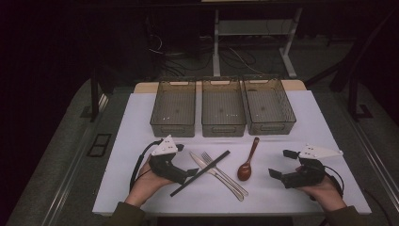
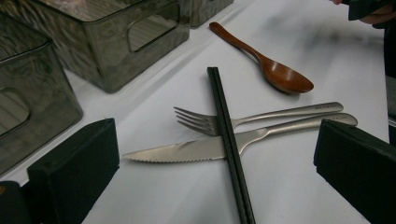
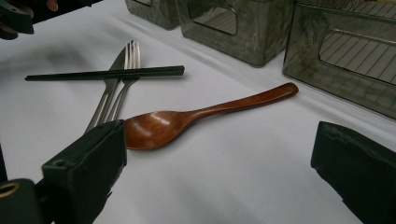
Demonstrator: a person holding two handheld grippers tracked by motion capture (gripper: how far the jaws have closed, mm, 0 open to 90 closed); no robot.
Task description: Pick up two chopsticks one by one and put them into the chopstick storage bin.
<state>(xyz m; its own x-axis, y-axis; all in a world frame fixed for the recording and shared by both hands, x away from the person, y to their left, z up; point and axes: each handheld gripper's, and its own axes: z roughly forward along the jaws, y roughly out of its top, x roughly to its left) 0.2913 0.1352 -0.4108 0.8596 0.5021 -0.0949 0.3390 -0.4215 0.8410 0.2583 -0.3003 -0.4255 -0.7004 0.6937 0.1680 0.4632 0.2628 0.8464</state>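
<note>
Both claws, left claw (image 1: 192, 173) and right claw (image 1: 281, 163), gape wide, and the thin, stiff, slippery chopsticks (image 1: 201, 173) in the middle of the frame look best pinched mid-length.

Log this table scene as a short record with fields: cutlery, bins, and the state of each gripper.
surface: white table
bins: three smoky see-through bins in a row at the far side, nothing visible in them
chopsticks: black chopsticks, lying across knife and fork
knife: knife, serrated
fork: fork, beside the knife
spoon: wooden spoon, apart from the rest
left gripper: left gripper, jaws open
right gripper: right gripper, jaws open
</note>
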